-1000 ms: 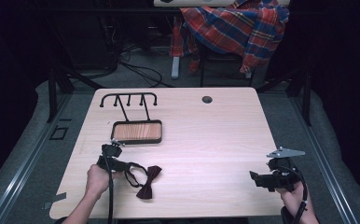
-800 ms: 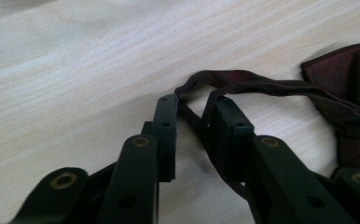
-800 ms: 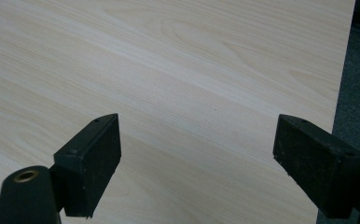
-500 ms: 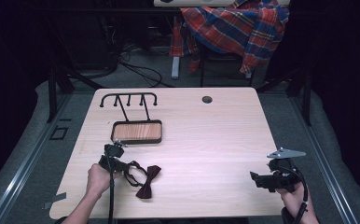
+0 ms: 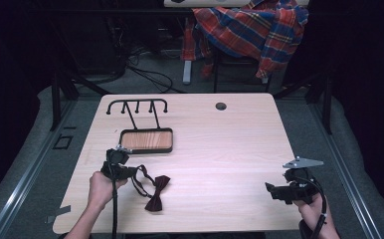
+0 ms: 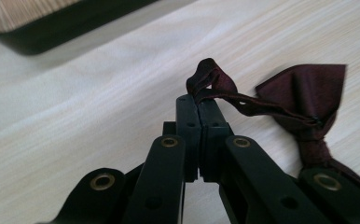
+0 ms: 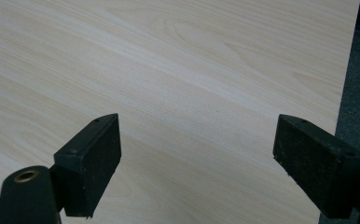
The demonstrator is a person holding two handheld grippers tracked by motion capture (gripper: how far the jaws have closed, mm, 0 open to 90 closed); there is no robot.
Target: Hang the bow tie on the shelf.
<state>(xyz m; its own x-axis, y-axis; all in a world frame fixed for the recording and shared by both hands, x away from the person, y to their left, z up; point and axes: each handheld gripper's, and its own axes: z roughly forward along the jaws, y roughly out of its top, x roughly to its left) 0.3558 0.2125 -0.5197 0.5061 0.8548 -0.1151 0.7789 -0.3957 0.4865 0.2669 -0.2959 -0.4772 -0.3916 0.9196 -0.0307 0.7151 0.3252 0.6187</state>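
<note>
A dark red bow tie (image 5: 158, 191) lies on the light wooden table (image 5: 220, 144) near its front left. Its thin strap (image 5: 139, 180) loops from it toward my left gripper (image 5: 132, 172). In the left gripper view the left gripper (image 6: 199, 100) is shut on that strap (image 6: 211, 77), with the bow (image 6: 308, 98) lying just right of the jaws. My right gripper (image 5: 273, 189) rests low at the table's front right. It stands open (image 7: 197, 163) over bare wood, with nothing between its pads (image 7: 96, 161).
A black stand with a row of hooks (image 5: 137, 105) and a wood-lined base tray (image 5: 146, 141) sits behind the left gripper. A small dark hole (image 5: 221, 106) marks the table's far side. A plaid cloth (image 5: 252, 30) hangs over a chair beyond the table.
</note>
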